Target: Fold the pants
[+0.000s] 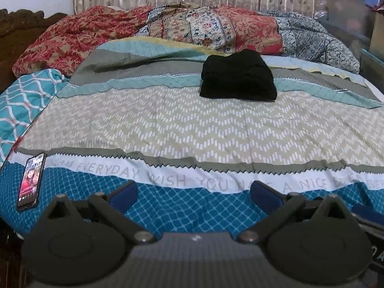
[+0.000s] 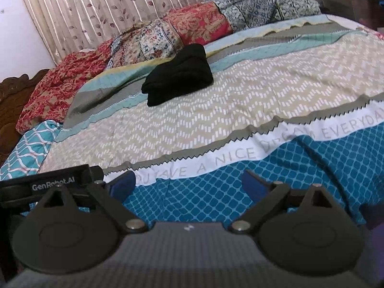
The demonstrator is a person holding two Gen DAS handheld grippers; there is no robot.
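Observation:
The black pants (image 1: 237, 79) lie folded in a compact bundle on the far half of the bed; they also show in the right wrist view (image 2: 178, 74). My left gripper (image 1: 193, 195) is open and empty, held low over the near blue edge of the bedspread, far from the pants. My right gripper (image 2: 189, 183) is open and empty too, over the same near edge, with the left gripper's body (image 2: 48, 182) just to its left.
A patterned bedspread (image 1: 192, 124) covers the bed. A phone (image 1: 31, 180) lies on its near left corner. A crumpled red and floral quilt (image 1: 168, 28) is heaped along the far side before the curtain. Storage boxes (image 1: 348, 14) stand at the right.

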